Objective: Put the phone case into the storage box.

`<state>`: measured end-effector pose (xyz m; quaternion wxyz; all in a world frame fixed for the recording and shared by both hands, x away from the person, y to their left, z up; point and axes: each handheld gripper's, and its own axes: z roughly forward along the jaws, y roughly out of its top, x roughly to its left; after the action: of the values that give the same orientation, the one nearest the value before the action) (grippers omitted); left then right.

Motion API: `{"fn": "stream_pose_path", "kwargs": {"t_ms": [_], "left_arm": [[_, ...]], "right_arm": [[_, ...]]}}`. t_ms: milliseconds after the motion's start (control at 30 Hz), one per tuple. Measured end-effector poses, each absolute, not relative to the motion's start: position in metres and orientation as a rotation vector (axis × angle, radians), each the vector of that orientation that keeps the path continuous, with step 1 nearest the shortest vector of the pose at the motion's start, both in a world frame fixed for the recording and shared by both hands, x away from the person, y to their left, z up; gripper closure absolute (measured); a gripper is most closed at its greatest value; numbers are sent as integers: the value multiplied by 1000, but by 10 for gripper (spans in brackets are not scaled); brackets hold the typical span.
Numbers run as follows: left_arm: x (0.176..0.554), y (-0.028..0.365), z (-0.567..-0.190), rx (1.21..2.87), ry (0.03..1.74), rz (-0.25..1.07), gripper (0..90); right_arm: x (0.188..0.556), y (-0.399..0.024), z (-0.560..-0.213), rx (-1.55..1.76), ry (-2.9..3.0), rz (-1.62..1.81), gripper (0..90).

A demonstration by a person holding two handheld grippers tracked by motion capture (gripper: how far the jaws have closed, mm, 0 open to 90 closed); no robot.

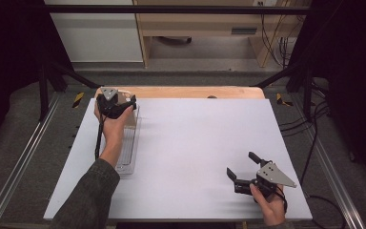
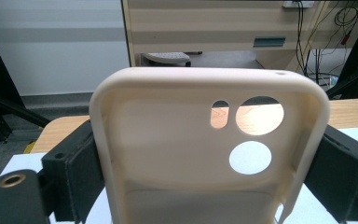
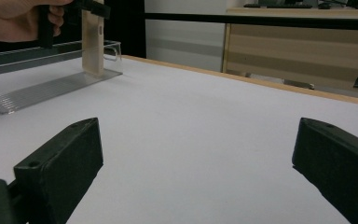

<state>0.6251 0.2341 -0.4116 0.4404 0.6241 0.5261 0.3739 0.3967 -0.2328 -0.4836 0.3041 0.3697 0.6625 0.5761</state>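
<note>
The cream phone case (image 2: 205, 154) is clamped upright by the left claw (image 1: 119, 106) over the clear rack's (image 1: 128, 157) far end; seating seemingly remains unfinished; the right claw (image 1: 243, 177) is held apart, empty, above the tabletop (image 1: 195, 143).

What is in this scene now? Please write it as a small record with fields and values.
held item: cream phone case, upright, camera holes near its top
left gripper: jaws shut on the case's two side edges, above the far end of the clear tray
clear tray: lies along the table's left side
right gripper: jaws open, holding nothing, low over the near right of the table
table: white top
</note>
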Motion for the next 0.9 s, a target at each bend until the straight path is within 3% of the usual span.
{"fn": "stream_pose_path", "kwargs": {"t_ms": [900], "left_arm": [[628, 235, -412, 1554, 1301, 895, 83]], "right_arm": [[397, -233, -484, 980, 1755, 1526, 19]]}}
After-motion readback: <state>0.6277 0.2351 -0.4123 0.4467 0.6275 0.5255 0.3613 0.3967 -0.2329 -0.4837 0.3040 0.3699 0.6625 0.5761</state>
